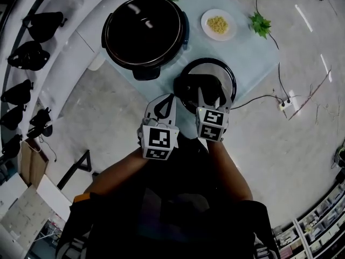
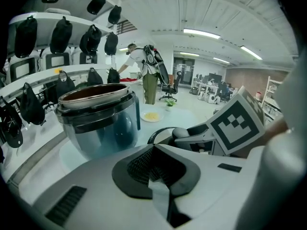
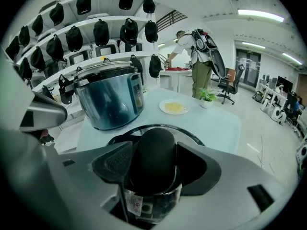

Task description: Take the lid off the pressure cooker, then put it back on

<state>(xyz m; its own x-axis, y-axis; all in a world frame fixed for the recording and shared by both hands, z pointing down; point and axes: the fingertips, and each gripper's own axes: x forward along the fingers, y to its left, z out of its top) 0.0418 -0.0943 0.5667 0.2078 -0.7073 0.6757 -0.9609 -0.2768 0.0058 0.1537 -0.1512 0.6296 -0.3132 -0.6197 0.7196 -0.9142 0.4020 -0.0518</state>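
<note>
Straddling the knob (image 3: pixel 152 145) with your right tool (image 1: pixel 210 95) spread wide, not pinching, you have the lid (image 1: pixel 229 72) flat on the desk (image 1: pixel 240 45) beside the open pot (image 1: pixel 144 30) (left tool (image 2: pixel 154 174) closed, empty), seemingly parked there before refitting.

Gleams like polished, blue-tinted metal on the pressure cooker (image 3: pixel 109 99) wall. Looks clear and glassy on the lid (image 3: pixel 153 204) just beside it, under a smooth matt black plastic knob (image 3: pixel 153 152). Shows ribbed, dull dark pads (image 3: pixel 114 163) set in the right gripper's (image 3: pixel 154 166) smooth grey plastic shell. Seems smooth and pale on the tabletop (image 3: pixel 211 123) under the pressure cooker.
</note>
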